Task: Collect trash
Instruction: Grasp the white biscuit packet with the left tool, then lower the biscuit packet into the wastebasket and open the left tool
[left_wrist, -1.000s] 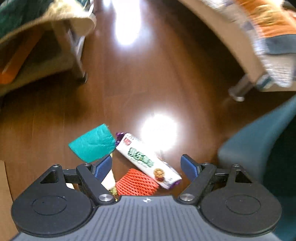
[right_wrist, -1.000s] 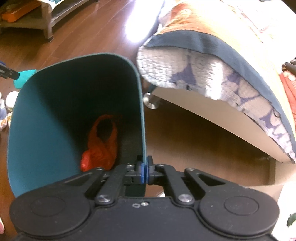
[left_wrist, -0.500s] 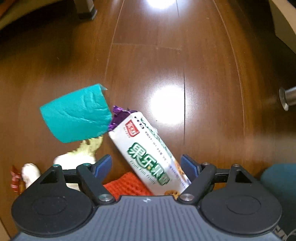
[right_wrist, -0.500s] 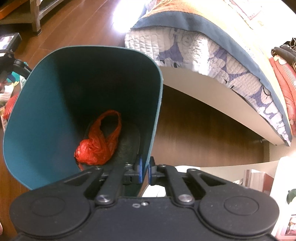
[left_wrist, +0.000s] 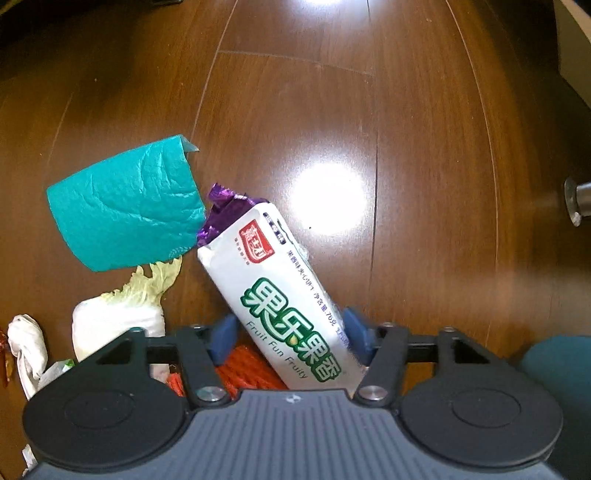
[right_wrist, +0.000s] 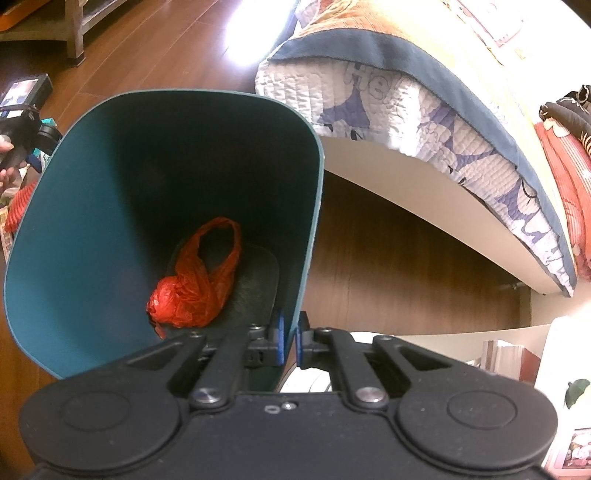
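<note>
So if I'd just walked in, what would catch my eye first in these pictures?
Probably the white biscuit packet with green lettering, lying on the dark wooden floor between the fingers of the left tool, whose jaws have just been closing around it. Beside it lie a teal wrapper and a cabbage leaf. The right tool pinches the rim of a teal bin holding a red plastic bag.

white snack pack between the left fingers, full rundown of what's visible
The white snack pack is a long, glossy plastic-film packet with green lettering, "Fruit Fun Fruity" in small print, a red logo and a crimped purple end. It looks full and unopened. It lies slantwise on the wooden floor, purple end beside the teal sheet, near end over the orange foam net. The left gripper has just been closing around it; the right pad looks to be touching it, the left shows a gap.
</note>
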